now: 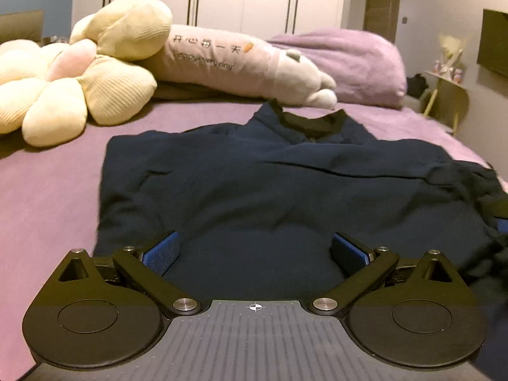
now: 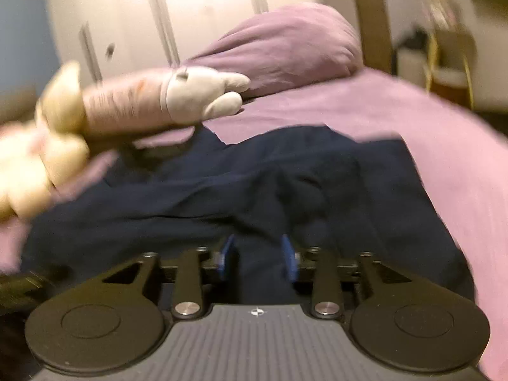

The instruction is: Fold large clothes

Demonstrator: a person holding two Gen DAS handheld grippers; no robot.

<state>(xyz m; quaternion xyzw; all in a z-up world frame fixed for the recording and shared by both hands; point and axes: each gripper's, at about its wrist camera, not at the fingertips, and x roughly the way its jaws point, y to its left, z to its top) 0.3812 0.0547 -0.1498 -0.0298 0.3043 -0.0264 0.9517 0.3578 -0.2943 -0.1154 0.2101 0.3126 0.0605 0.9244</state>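
While the navy garment (image 1: 254,174) lies spread on the purple bed (image 1: 47,190), it is met low at its near hem by the left tool (image 1: 255,249), whose blue pads are splayed wide apart with nothing pinched between them. Through the left wrist camera the cloth is seen mostly flat, dark collar at twelve o'clock, a bunched sleeve heaped at three o'clock. Plush toys (image 1: 79,73) are parked at ten o'clock, clear of the fabric.

Over on the right wrist camera, heavily blurred, the right tool (image 2: 258,258) is shown with its pads drawn near together and a ridge of navy cloth rising between them; a grip on the garment (image 2: 222,190) is judged likely, though contact cannot be confirmed. Rumpled folds are seen running toward eleven o'clock.

For a clean fold, the hem should be pinched at both corners, lifted evenly and carried toward the collar, with the loose sleeve tucked in first.
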